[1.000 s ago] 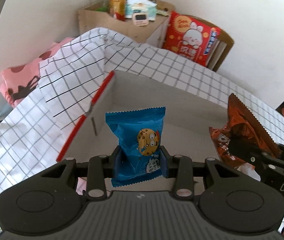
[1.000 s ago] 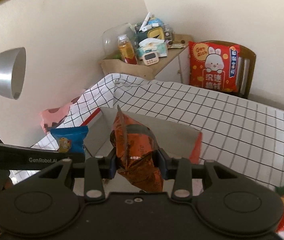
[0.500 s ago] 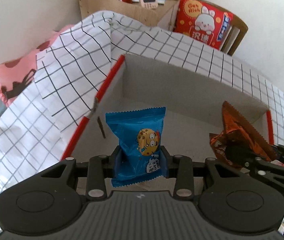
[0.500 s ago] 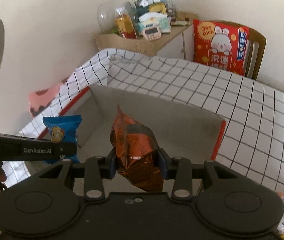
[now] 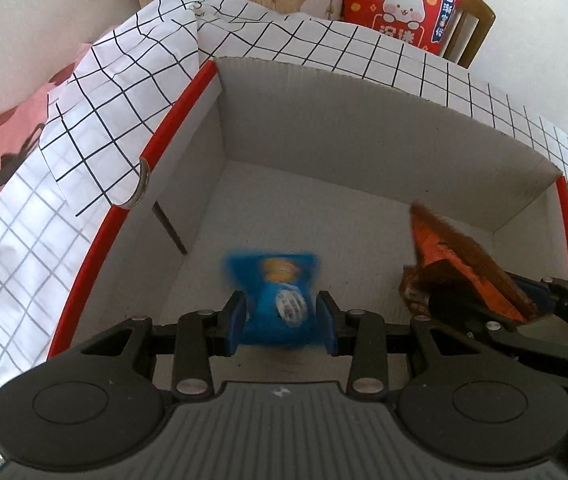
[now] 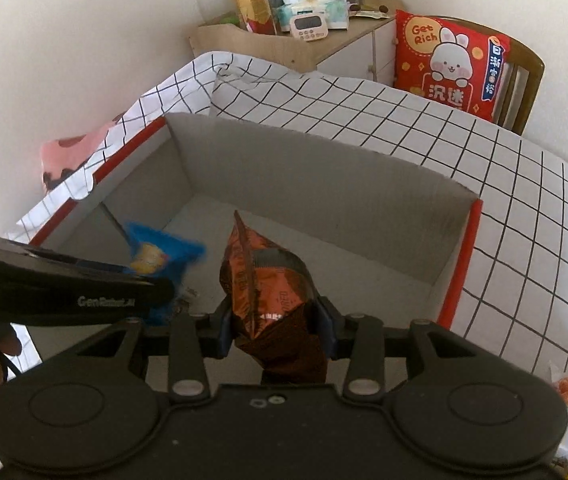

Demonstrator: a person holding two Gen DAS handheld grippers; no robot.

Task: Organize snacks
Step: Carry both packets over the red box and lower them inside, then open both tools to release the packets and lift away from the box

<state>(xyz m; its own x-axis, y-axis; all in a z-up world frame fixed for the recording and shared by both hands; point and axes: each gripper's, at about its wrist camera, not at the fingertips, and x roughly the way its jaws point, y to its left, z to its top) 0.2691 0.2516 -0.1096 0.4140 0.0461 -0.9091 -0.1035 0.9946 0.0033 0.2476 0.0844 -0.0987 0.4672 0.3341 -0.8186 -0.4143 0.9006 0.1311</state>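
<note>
Checked cloth (image 6: 424, 128), red rabbit cushion (image 6: 448, 62) on wooden chair (image 6: 526, 76), cluttered side cabinet (image 6: 284, 46), pink fabric (image 5: 11, 136)

An open cardboard box (image 6: 324, 184) sits on a checked tablecloth (image 6: 504, 208). Above its floor, the left gripper (image 5: 281, 320) holds a cookie packet (image 5: 279, 300); at its 3 o'clock, the right gripper (image 6: 277, 328) holds a foil snack bag (image 6: 271, 280). Behind the box, at 12 o'clock, a wooden cabinet (image 6: 284, 46) carries a bottle (image 6: 251, 8), tissues (image 6: 312, 4) and a timer (image 6: 308, 26). At 1 o'clock, a rabbit-print cushion (image 6: 448, 62) leans on a chair (image 6: 524, 76).
</note>
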